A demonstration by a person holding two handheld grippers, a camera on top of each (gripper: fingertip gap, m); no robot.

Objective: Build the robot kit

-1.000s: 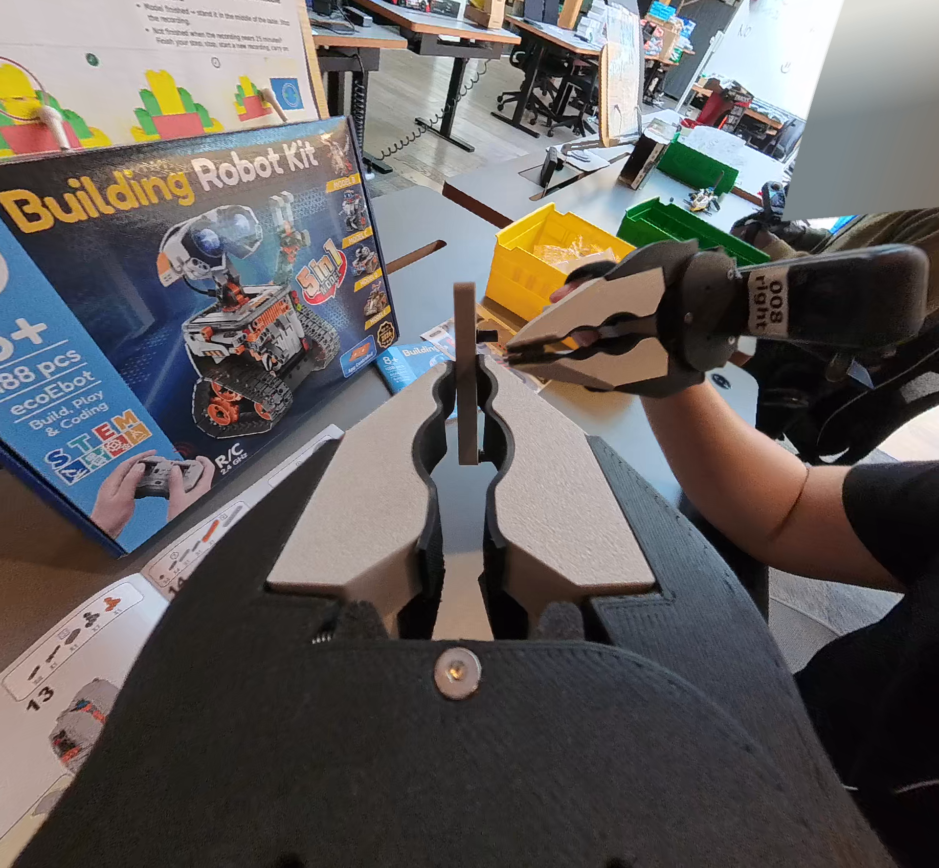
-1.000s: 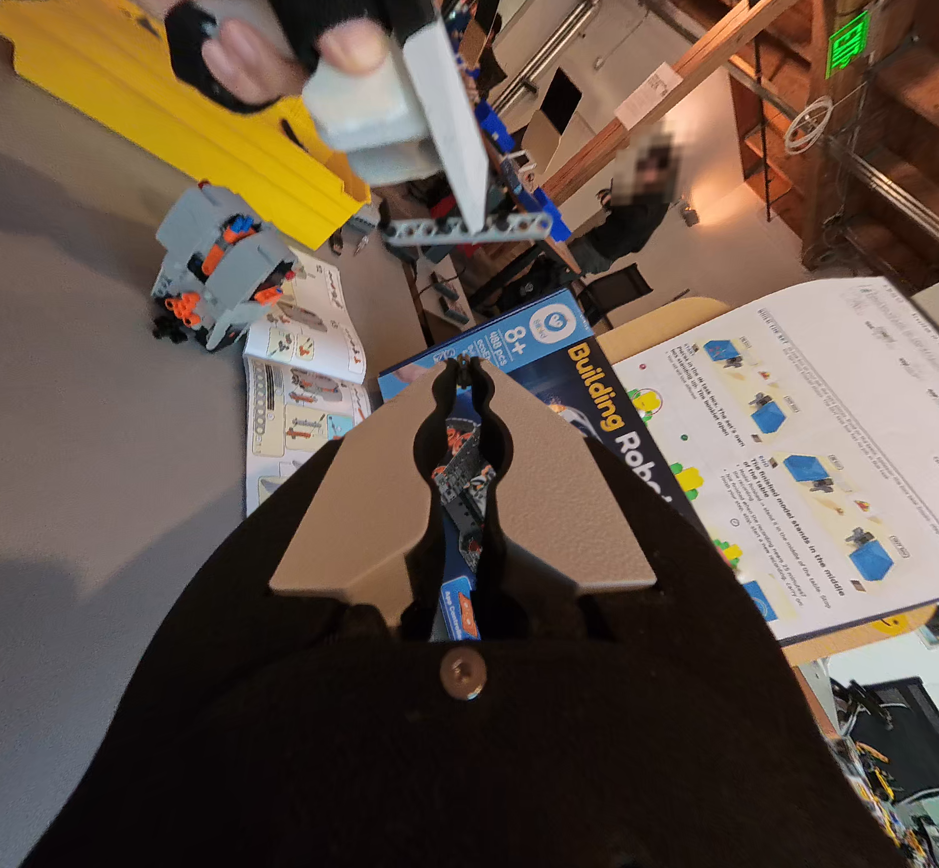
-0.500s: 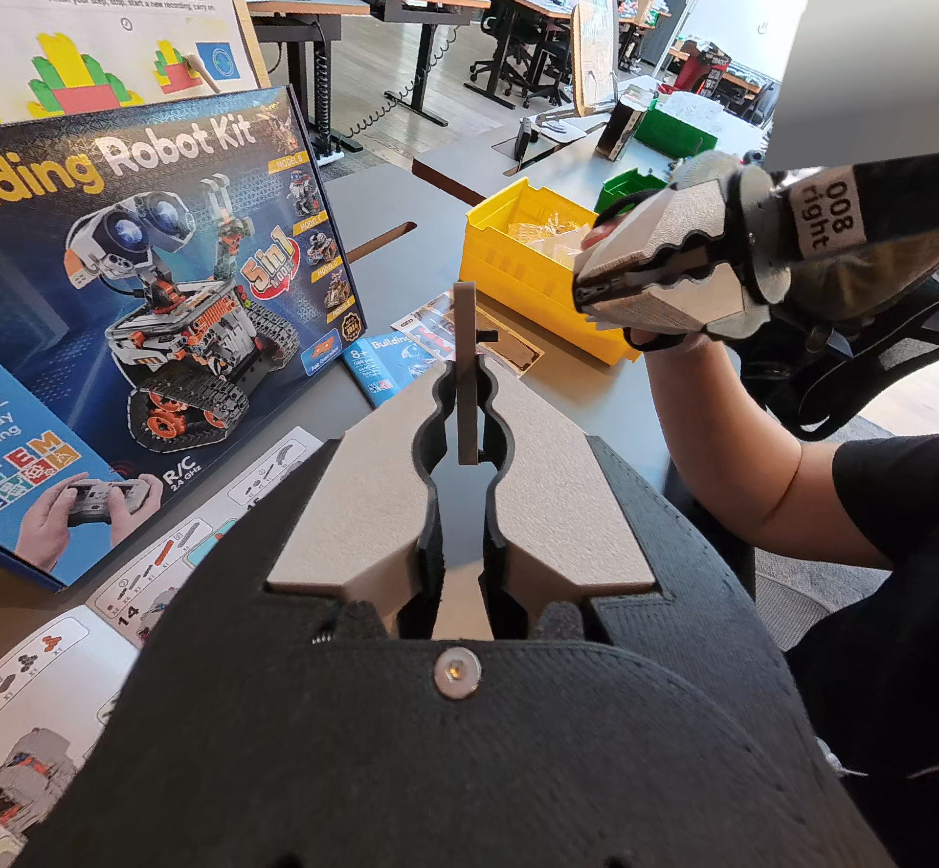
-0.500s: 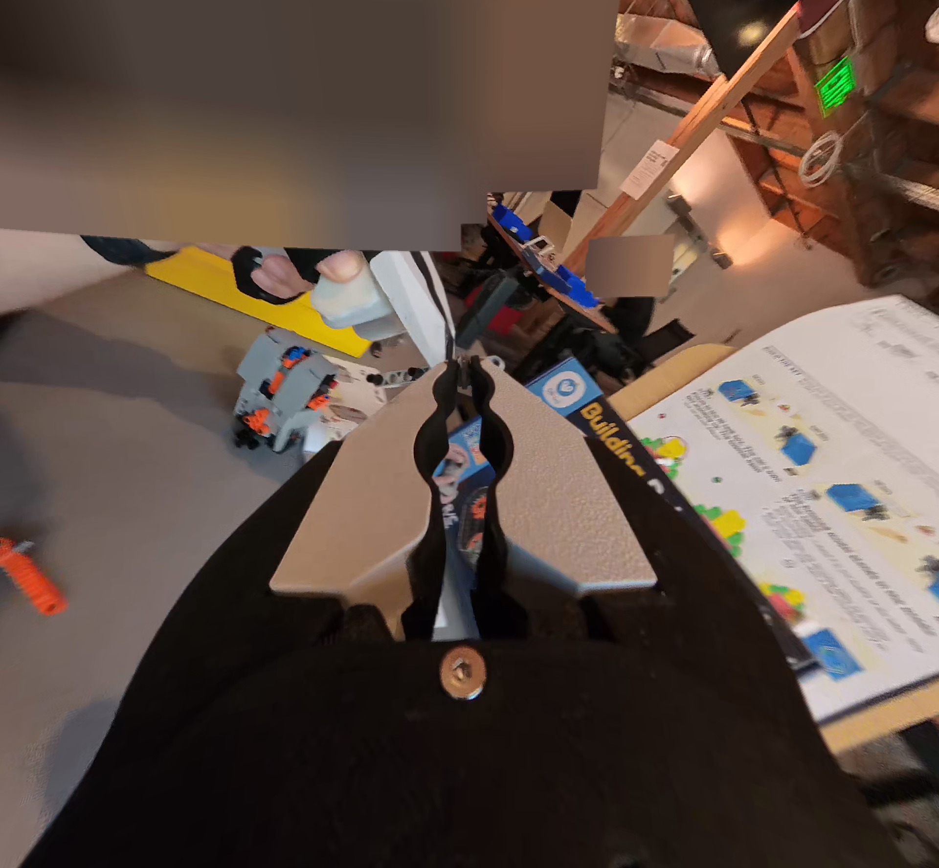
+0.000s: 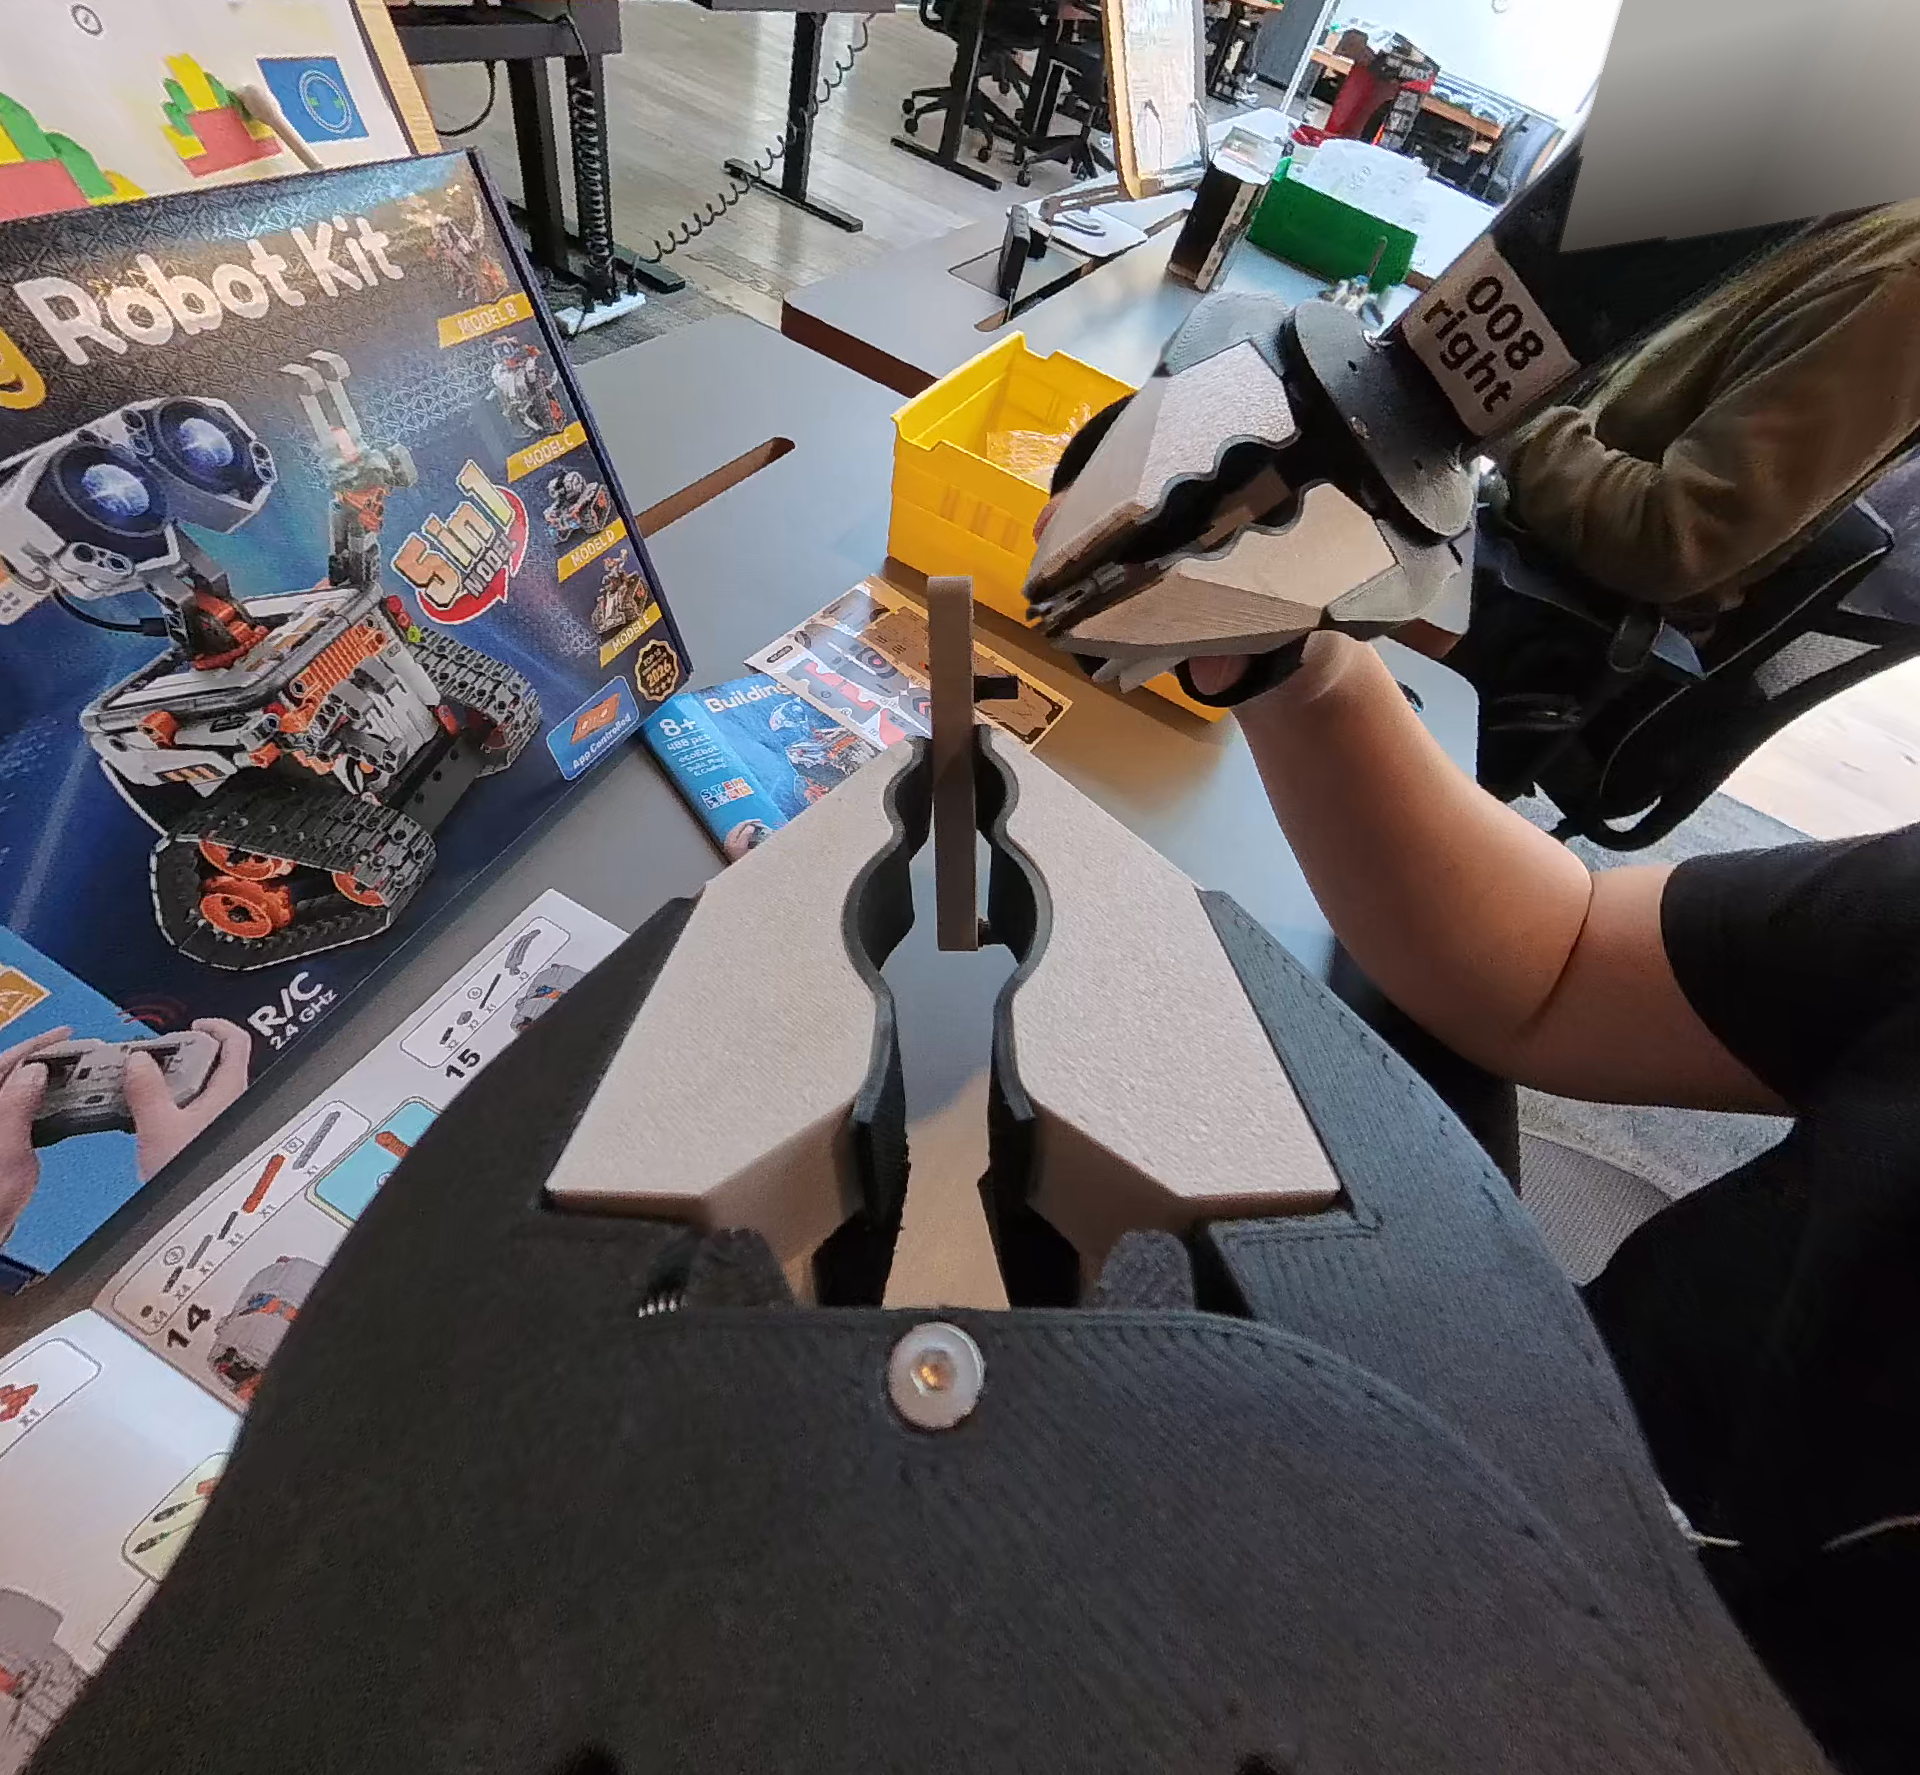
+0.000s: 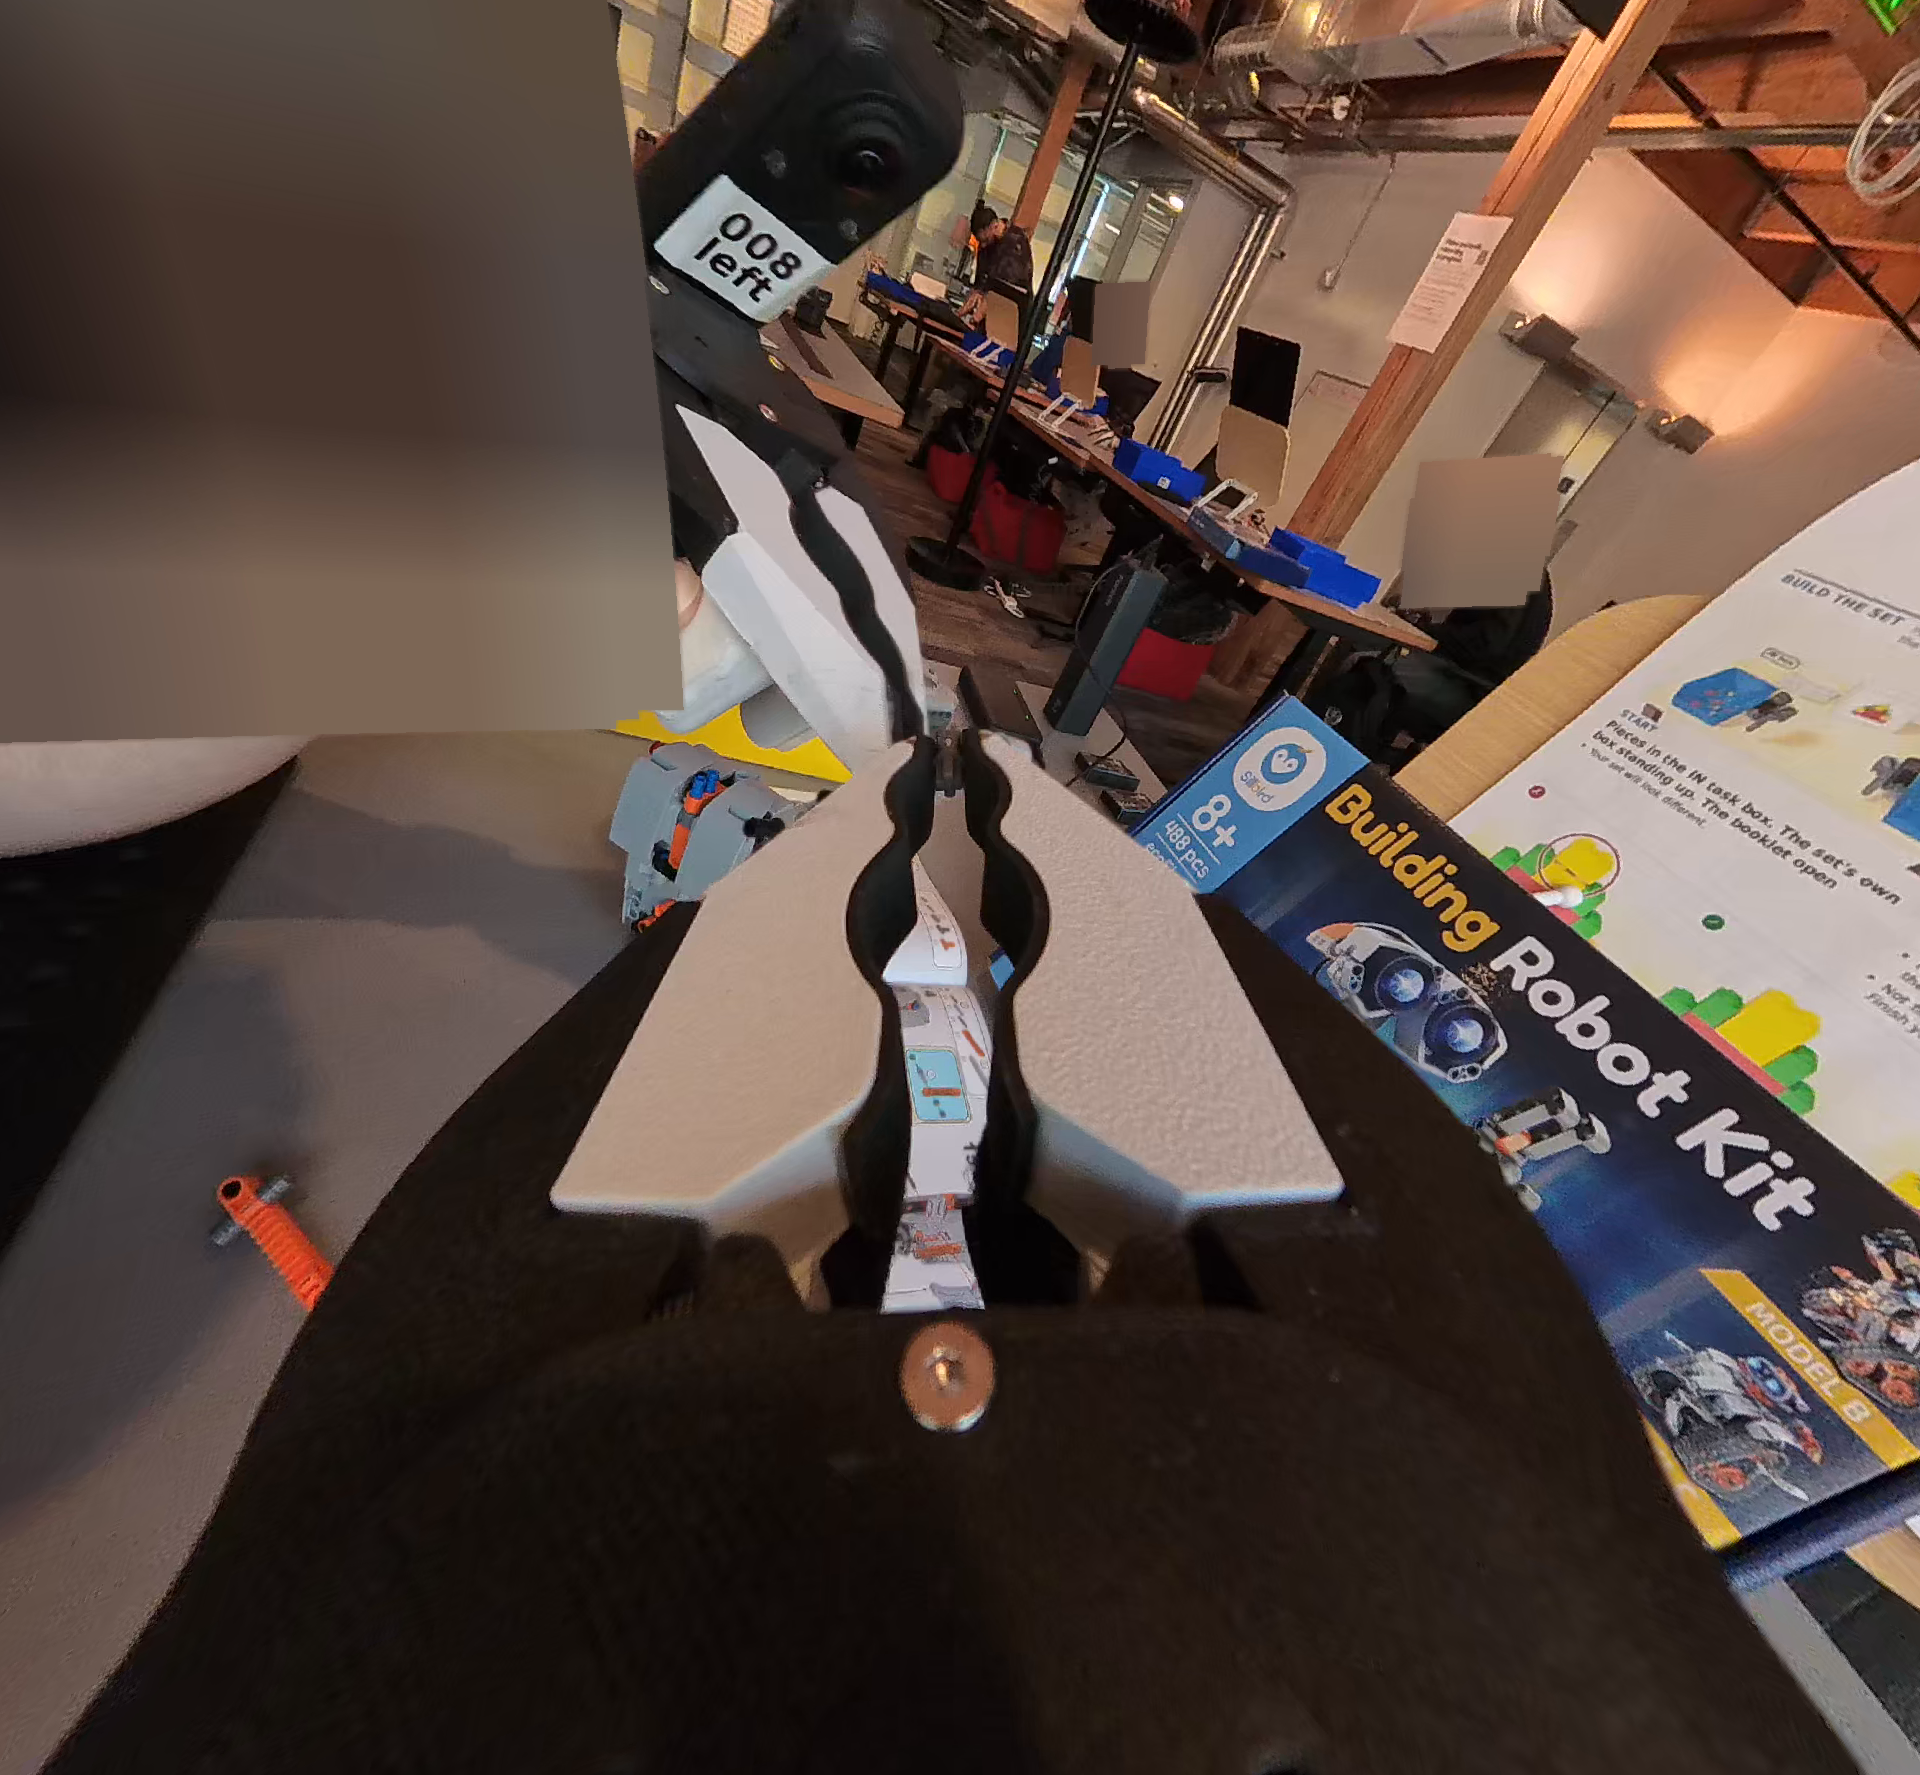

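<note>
My left gripper (image 5: 951,754) is shut on a flat grey beam (image 5: 948,645), held upright above the grey table (image 5: 727,437). A small black pin (image 5: 994,686) sticks out of the beam's right side. My right gripper (image 5: 1047,598) is shut, up and to the right of the beam's top, a short way off it. In the right wrist view my right gripper (image 6: 940,754) points at the left gripper (image 6: 902,702), tips almost meeting. I cannot tell if the right tips hold anything.
A robot kit box (image 5: 312,582) stands at the left, an open instruction booklet (image 5: 343,1154) before it. A yellow bin (image 5: 977,468) sits behind the right gripper. A grey part-built model (image 6: 686,821) and an orange piece (image 6: 275,1226) lie on the table. The tips of both grippers are at nearly the same place. My left tips are roughly 20 cm from the grey part-built model (image 6: 686,821).
My right gripper has drawn back from the beam, up and to the right, staying shut. My left gripper has kept the beam and turned a little to the right.
</note>
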